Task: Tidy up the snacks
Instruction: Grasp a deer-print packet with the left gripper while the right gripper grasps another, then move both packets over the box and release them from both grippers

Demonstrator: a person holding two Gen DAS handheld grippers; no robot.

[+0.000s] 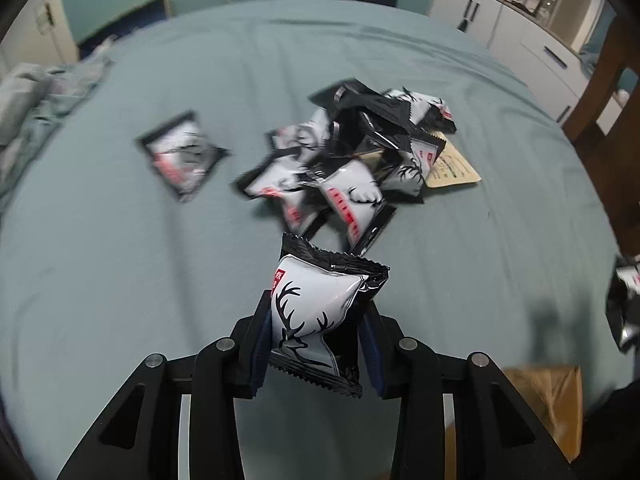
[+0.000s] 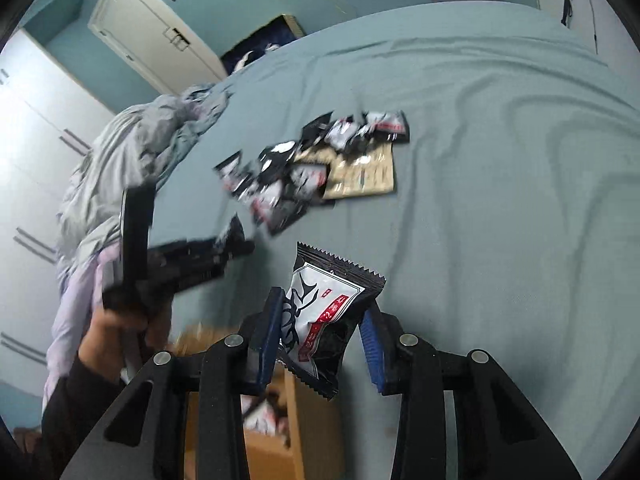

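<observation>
My left gripper [image 1: 316,336] is shut on a black-and-white deer-print snack packet [image 1: 316,312], held above the blue-green bed sheet. My right gripper [image 2: 324,328] is shut on a similar snack packet [image 2: 324,316], also held above the sheet. A pile of the same packets [image 1: 352,160] lies ahead on the bed; it also shows in the right wrist view [image 2: 296,176]. One lone packet [image 1: 182,154] lies to the left of the pile. The left gripper [image 2: 180,264] shows in the right wrist view, held by a hand.
A tan paper bag [image 1: 452,164] lies under the pile's right side. A brown cardboard box [image 2: 280,432] with packets inside sits below the bed's near edge. Crumpled grey bedding [image 2: 132,160] lies at the left. White cabinets [image 1: 516,36] stand beyond the bed.
</observation>
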